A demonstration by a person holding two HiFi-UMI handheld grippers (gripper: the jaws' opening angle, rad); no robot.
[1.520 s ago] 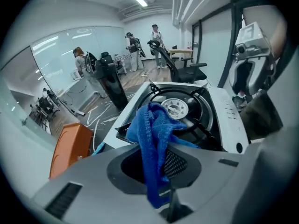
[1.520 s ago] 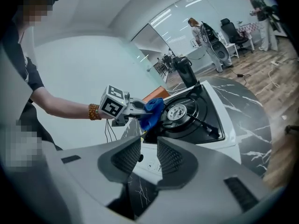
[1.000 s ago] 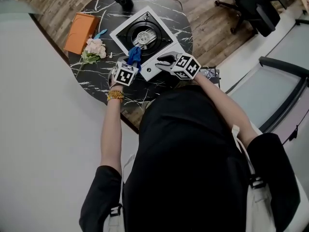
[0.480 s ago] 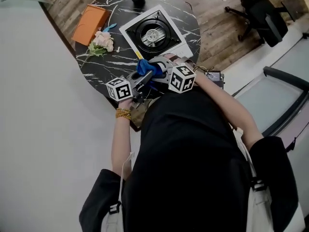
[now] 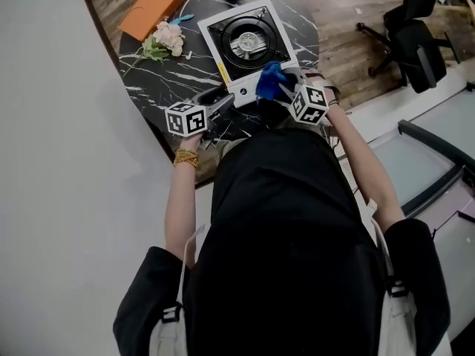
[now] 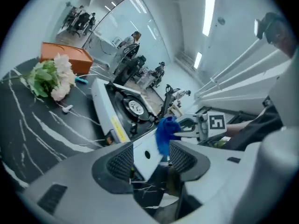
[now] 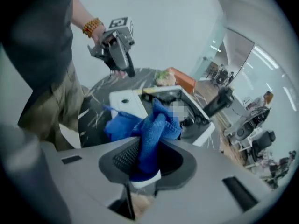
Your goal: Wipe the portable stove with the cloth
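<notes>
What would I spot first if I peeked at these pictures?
The bright blue cloth jumps out first. It is bunched between the jaws of the right hand-held gripper, which have just been closing on it, at the near edge of the white portable stove. Next come the pink flowers and the orange box, left of the stove on the black marbled table.

Office: swivel chair [image 5: 419, 50], glass partitions [image 6: 149, 36], ceiling strip lights [image 6: 209, 10].
</notes>
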